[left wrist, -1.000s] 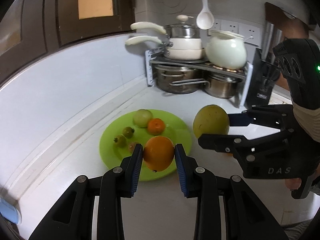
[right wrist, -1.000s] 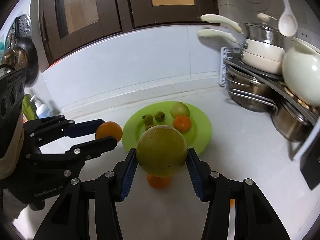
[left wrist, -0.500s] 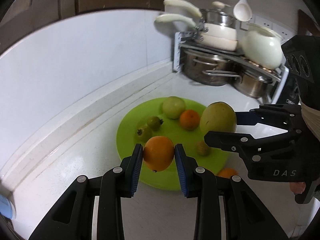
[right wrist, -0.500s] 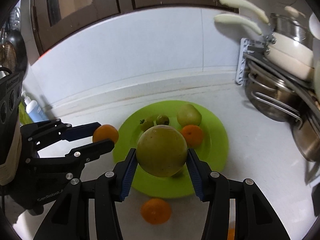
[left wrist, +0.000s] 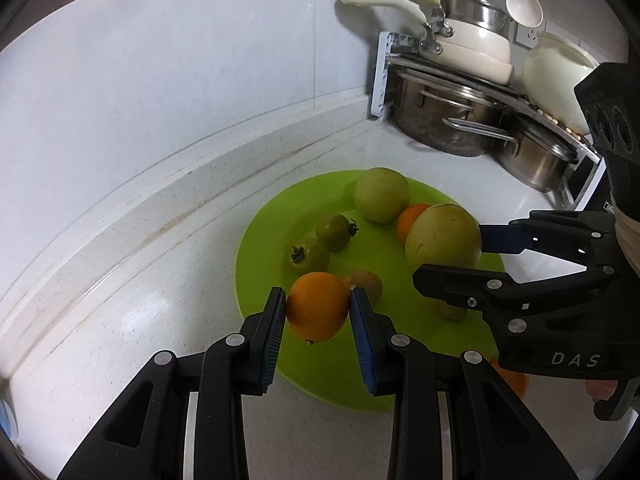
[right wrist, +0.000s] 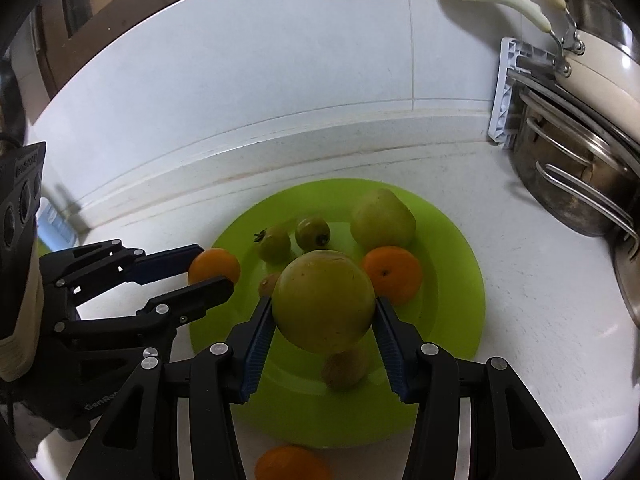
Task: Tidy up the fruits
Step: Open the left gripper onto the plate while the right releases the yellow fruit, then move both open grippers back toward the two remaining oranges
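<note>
Left gripper (left wrist: 318, 308), seen along its own fingers: the blue pads are closed on an orange (left wrist: 317, 306), which is held above the near left rim of the green plate (left wrist: 320, 368). In the right wrist view the same gripper (right wrist: 208, 268) enters from the left with the orange (right wrist: 214, 266) at its tips, over the plate's left edge.

Right gripper (right wrist: 324, 312): closed around a large yellow-green fruit (right wrist: 324, 300), held over the middle of the plate (right wrist: 452, 320). In the left wrist view this gripper (left wrist: 452, 252) comes in from the right, the fruit (left wrist: 442, 236) gripped between one blue pad and one black finger.

On the plate: a pale green apple (right wrist: 382, 218) at the far side; a small orange (right wrist: 392, 274) just in front of it; two small green tomatoes (right wrist: 292, 238) side by side to the left; two small brown fruits (right wrist: 344, 368), one below the held fruit and one partly hidden near its left side.

On the white counter (right wrist: 540, 300): another orange (right wrist: 292, 464) just off the plate's near rim. A rack of pots (left wrist: 460, 120) stands at the far right against the wall.
</note>
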Demonstrator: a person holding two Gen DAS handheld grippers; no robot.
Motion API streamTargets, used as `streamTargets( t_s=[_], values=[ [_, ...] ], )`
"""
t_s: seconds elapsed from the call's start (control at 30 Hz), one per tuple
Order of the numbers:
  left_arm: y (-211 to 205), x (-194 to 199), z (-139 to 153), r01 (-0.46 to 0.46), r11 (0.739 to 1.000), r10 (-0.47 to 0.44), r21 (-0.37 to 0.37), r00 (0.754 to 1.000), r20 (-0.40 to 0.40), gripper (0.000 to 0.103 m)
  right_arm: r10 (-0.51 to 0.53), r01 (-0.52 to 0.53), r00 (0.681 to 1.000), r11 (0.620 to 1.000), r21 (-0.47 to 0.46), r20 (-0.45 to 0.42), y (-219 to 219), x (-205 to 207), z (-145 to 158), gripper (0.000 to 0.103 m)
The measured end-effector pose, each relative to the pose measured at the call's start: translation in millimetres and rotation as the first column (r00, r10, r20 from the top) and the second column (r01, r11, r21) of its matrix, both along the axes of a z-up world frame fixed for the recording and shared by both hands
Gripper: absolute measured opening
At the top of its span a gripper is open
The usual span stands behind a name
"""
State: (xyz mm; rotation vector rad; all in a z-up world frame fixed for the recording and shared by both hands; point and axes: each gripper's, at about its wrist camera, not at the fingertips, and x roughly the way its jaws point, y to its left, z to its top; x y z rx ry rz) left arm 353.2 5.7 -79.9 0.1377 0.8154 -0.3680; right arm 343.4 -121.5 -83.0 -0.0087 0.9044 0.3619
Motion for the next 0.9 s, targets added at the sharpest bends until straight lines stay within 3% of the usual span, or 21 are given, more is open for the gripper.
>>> streamTargets(
  t_s=[0.37, 0.9],
  values=[
    [2, -8, 10, -0.008, 1.0, 0.008, -0.006, 1.0, 0.023, 0.039, -0.008, 0.008, 0.999, 1.0, 0.003, 0.032, -1, -2, 9, 0.052],
    [2, -59, 58, -0.019, 1.0, 0.022, -0.023, 0.992, 0.124, 0.048, -0.03, 0.029, 0.986, 1.0, 0.011, 0.163, -14, -59, 58, 0.052]
  ],
)
